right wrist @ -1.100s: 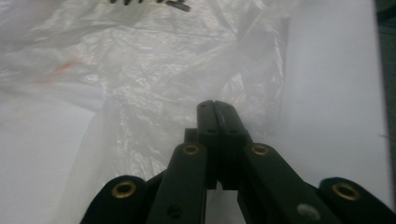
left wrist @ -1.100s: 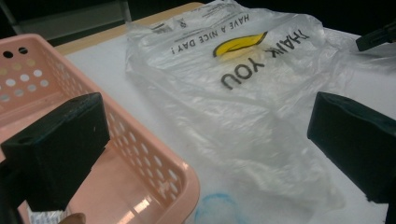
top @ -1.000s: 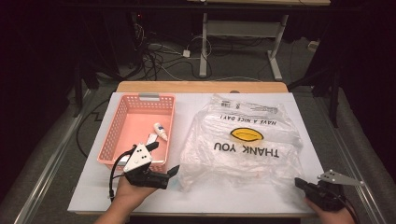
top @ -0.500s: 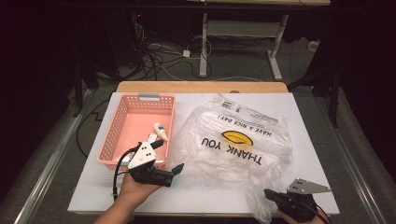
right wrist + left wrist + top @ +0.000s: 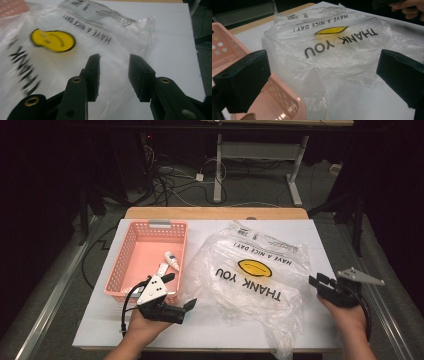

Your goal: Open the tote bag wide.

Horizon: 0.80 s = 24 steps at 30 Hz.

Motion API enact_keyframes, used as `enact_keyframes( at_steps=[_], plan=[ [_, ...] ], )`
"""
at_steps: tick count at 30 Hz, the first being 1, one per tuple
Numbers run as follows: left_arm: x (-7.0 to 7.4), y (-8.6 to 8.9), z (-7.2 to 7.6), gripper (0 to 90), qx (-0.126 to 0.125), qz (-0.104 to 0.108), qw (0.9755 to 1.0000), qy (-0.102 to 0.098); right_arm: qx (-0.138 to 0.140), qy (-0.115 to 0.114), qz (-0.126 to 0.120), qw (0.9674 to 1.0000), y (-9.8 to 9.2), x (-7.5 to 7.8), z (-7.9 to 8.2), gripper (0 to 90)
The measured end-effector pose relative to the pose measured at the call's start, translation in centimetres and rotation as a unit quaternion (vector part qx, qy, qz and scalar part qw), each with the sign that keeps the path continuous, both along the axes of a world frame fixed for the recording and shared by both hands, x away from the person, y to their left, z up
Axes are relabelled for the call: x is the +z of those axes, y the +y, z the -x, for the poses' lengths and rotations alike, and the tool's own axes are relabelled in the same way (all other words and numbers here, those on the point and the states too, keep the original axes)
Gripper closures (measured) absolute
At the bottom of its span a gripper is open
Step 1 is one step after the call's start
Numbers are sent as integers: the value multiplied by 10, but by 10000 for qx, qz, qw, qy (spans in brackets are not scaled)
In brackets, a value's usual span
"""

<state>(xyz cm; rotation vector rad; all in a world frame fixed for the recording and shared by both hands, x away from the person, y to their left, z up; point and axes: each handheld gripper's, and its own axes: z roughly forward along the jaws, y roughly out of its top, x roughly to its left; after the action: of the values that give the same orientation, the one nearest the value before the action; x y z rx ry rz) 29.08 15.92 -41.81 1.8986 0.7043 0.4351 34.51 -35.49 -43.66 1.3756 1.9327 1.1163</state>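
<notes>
So the right claw (image 5: 316,281) slid from the frame's bottom edge up to the plastic bag's (image 5: 250,280) right side, jaws just opening, nothing between them. Bag lay mid-frame on the counter (image 5: 210,325). Left claw (image 5: 187,306) was released too. I'd pinch one layer only.

Dim room behind a white-topped desk (image 5: 320,240)

Black cables (image 5: 170,180) tangle on the grey floor (image 5: 60,270) beside a white-framed table's legs (image 5: 295,175); darkness swallows the walls.

A pink basket (image 5: 131,251) sits toward the bench's (image 5: 320,235) left edge, holding a small white bottle (image 5: 172,260) near its right wall. Cables (image 5: 175,182) lie on the floor beyond the bench's far edge.
</notes>
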Motion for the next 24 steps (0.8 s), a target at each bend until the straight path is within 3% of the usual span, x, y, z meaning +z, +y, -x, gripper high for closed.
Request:
enact_keyframes(
  at_steps=[2, 4, 9, 12, 16, 17, 21, 23, 24],
  plan=[
    [0, 1, 0, 0, 15, -13, 10000, 1, -50, 71, 140, 9999, 1, -3, -25, 603],
    [0, 2, 0, 0, 26, -40, 10000, 15, -132, 130, 51, 9998, 0, -5, -45, 596],
    [-1, 5, 1, 0, 44, -13, 10000, 34, -374, 286, 108, 9988, -4, -9, -96, 543],
    [-1, 5, 1, 0, 29, -19, 10000, 16, -414, 465, 44, 9981, -7, -11, -121, 401],
    [0, 5, 3, 0, -15, -15, 10000, 0, -396, 594, 142, 9974, -7, -16, -137, 389],
    [0, 5, 4, 0, -4, -11, 10000, -11, -396, 713, 182, 9965, -7, -20, -145, 410],
    [0, 6, 4, 0, 16, -11, 10000, 25, -249, 858, 132, 9959, -6, -27, -149, 573],
    [-1, 5, 4, 0, 15, -42, 10000, 33, -167, 981, 232, 9948, -4, -31, -150, 704],
    [-1, 5, 4, 0, 15, -42, 10000, 33, -176, 936, 263, 9951, -3, -32, -150, 801]
  ],
)
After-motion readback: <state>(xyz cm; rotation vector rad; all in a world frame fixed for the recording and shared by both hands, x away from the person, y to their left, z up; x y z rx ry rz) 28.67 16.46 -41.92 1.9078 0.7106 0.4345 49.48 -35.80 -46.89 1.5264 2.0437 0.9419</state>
